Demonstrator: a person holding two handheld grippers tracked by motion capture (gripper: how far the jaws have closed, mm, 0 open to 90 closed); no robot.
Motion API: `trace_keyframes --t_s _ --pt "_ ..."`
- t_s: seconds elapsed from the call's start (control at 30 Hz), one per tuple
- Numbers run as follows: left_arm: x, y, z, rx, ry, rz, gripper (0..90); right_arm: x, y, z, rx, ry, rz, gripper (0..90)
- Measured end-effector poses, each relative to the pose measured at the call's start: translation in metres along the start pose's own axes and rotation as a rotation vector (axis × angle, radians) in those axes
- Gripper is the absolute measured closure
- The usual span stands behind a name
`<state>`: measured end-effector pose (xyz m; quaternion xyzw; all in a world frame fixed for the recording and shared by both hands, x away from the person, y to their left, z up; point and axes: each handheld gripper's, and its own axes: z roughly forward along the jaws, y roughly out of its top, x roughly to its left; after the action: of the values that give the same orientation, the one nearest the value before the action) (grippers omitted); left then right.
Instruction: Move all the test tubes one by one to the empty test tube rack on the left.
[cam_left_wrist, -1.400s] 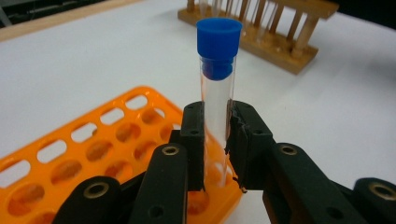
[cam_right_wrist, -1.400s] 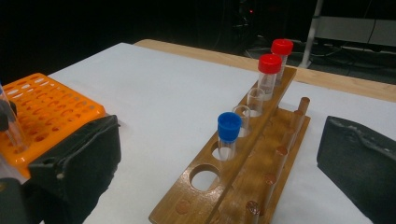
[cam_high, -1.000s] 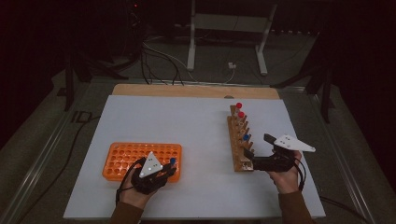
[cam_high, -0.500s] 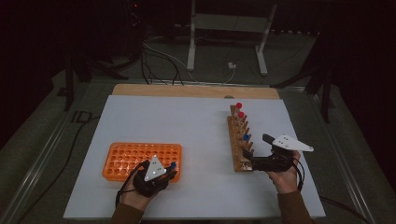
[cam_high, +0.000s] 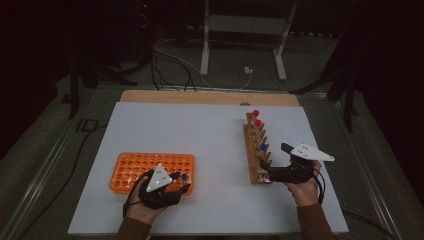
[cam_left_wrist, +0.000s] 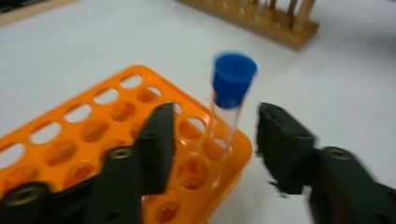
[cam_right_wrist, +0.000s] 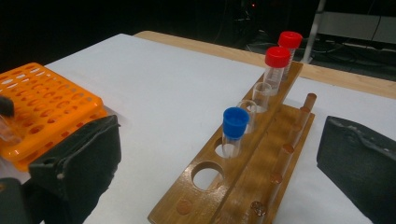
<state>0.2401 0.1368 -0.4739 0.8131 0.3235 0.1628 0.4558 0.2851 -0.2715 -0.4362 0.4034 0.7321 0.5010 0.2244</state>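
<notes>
Left hand-held gripper (cam_left_wrist: 212, 144) has just been opening: its jaws stand apart on either side of the blue-capped tube (cam_left_wrist: 229, 100), clear of the glass, with the tube upright in a corner well of the orange rack (cam_left_wrist: 70, 140) on the white surface (cam_high: 200, 135). To finish cleanly, back the jaws straight away without clipping the cap or tilting the tube. Right hand-held gripper (cam_right_wrist: 219, 168) is wide and empty at the near end of the wooden rack (cam_right_wrist: 243, 172).
</notes>
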Motion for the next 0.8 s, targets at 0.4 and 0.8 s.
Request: trace_keyframes --t_s 0.4,0.8 --pt "0.018 0.001 -0.019 -0.125 0.04 -0.098 23.5 -0.002 0.001 0.006 0.029 -0.022 -0.016 4.6" --pt "0.029 0.002 -0.023 -0.156 0.119 -0.152 1.2 -0.007 -0.002 0.024 0.102 -0.04 -0.015 33.4"
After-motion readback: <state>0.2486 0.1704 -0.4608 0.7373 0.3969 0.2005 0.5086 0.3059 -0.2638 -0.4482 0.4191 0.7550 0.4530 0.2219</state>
